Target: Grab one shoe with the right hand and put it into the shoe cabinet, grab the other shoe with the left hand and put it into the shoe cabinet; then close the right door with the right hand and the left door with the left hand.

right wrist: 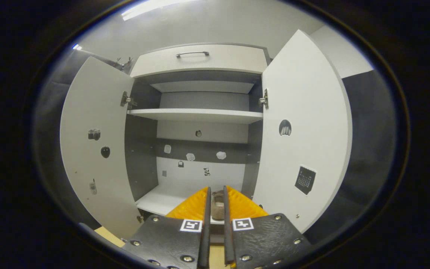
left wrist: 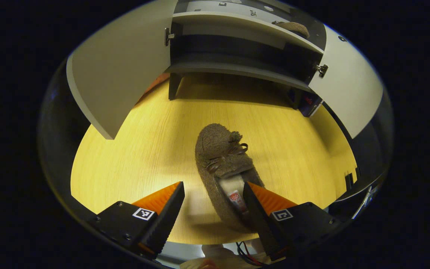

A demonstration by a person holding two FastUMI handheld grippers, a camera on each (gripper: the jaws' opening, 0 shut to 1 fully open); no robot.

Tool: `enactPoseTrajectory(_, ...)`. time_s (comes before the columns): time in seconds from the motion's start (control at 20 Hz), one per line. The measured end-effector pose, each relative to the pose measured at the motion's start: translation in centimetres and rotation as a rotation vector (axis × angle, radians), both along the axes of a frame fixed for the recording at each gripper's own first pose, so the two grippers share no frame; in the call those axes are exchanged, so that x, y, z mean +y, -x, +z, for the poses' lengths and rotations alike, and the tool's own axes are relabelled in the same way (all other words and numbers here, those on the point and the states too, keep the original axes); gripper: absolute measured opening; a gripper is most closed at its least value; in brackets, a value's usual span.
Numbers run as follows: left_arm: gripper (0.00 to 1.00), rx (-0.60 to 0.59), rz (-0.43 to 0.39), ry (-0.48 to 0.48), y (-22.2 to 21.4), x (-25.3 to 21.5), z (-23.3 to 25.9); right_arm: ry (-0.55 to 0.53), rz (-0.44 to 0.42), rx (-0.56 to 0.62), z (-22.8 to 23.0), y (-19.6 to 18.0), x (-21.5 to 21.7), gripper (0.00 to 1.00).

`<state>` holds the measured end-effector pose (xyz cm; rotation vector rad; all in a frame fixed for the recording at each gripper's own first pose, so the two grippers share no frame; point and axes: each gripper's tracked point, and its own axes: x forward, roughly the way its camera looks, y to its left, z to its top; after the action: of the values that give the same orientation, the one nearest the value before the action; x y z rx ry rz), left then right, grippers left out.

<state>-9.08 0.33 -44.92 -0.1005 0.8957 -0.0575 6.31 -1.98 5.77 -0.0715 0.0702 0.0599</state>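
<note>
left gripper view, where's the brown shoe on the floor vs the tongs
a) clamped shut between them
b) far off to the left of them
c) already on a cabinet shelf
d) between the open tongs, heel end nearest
d: the brown shoe lies on the wooden floor, its heel end between the open left tongs, not yet clamped.

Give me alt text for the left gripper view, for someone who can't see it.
A brown fuzzy shoe lies on the yellow wooden floor with the open left gripper straddling its heel, one finger at the shoe's opening. Beyond stands the shoe cabinet, both white doors open, another shoe on its shelf.
</note>
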Motion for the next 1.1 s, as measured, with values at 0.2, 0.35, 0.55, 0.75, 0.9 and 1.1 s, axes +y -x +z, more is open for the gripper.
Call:
enactPoseTrajectory(0.2,0.98,-0.010,0.041,0.012,-1.8,0.5,-1.8,0.029,-0.025,-0.002,0.2,1.1,-1.1,0.15)
enactPoseTrajectory(0.35,0.97,-0.014,0.060,0.032,-3.0,0.7,-2.5,0.047,-0.041,0.001,0.2,1.5,-1.9,0.16)
enactPoseTrajectory(0.55,0.71,0.046,0.080,0.081,-3.5,0.4,-4.2,0.055,-0.052,-0.001,0.3,1.9,-2.5,0.16)
enactPoseTrajectory(0.75,0.33,0.036,0.108,0.059,-3.6,1.3,-3.6,0.052,-0.052,-0.012,0.8,2.0,-2.7,0.16)
enactPoseTrajectory(0.9,0.02,0.058,0.105,0.007,-3.6,1.7,-3.5,0.046,-0.044,-0.025,1.2,2.0,-2.8,0.16)
enactPoseTrajectory(1.1,0.01,0.050,0.103,0.009,-4.3,1.0,-1.0,0.041,-0.037,-0.037,1.4,2.2,-3.3,0.16)
